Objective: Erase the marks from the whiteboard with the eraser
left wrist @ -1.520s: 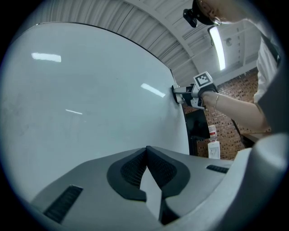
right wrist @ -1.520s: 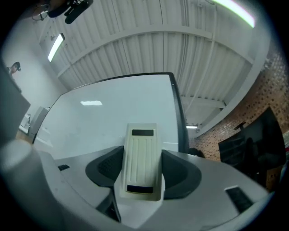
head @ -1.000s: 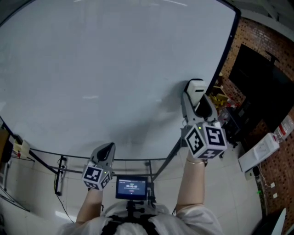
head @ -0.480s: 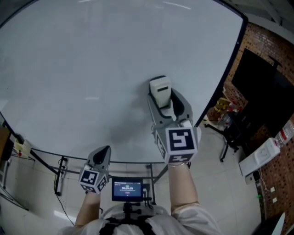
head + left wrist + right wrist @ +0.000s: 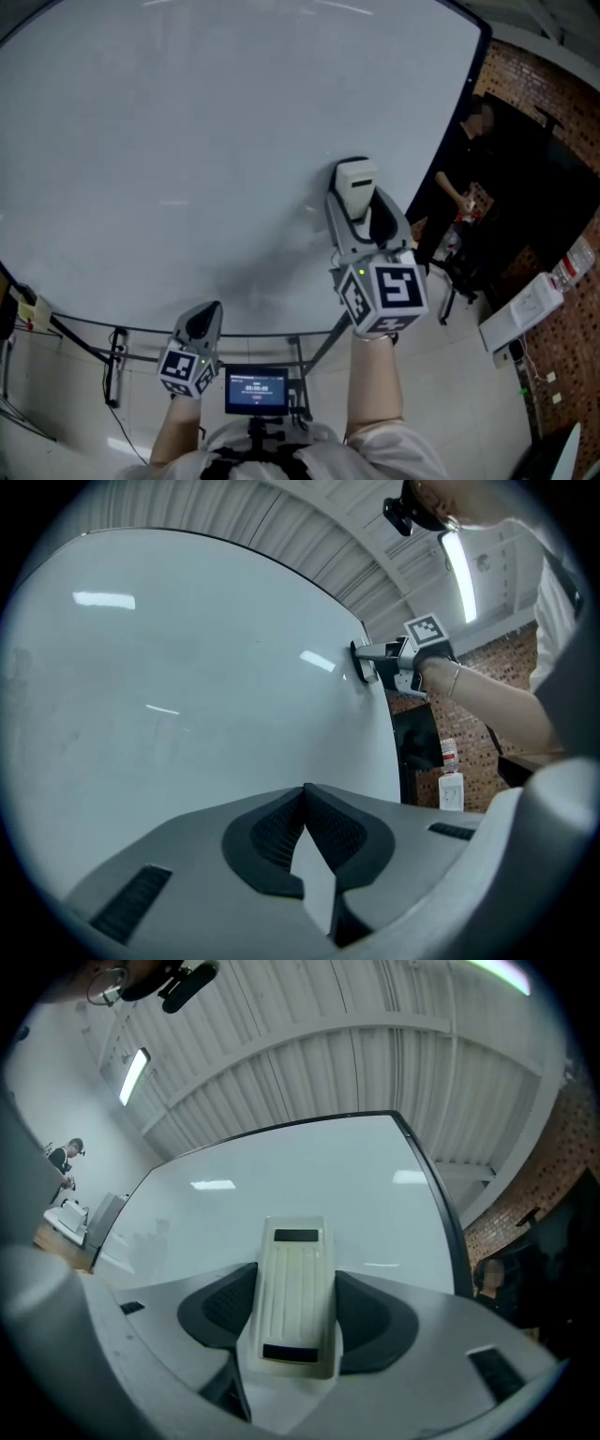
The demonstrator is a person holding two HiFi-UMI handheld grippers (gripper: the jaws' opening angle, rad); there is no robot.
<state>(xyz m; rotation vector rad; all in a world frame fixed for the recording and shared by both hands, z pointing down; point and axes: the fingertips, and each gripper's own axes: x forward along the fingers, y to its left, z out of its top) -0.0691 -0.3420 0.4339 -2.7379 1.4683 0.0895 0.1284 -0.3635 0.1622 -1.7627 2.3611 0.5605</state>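
A large whiteboard (image 5: 187,122) fills the head view; I see no clear marks on it, only faint smudges. My right gripper (image 5: 359,202) is shut on a cream eraser (image 5: 354,183) and presses it against the board's lower right part. The eraser (image 5: 292,1293) sits lengthwise between the jaws in the right gripper view. My left gripper (image 5: 202,323) hangs low by the board's bottom edge, shut with nothing in it; its pads (image 5: 281,841) meet at the tips. From the left gripper view the right gripper (image 5: 375,663) shows against the whiteboard (image 5: 187,686).
The board stands on a metal frame (image 5: 122,347) with legs below its lower edge. A brick wall (image 5: 562,328) and dark furniture lie to the right, where a person (image 5: 469,150) stands. A small screen (image 5: 255,390) sits at my chest.
My right gripper swept the eraser left from the board's right edge, then came back slightly right. The left gripper barely moved. A person has come into view at the right.
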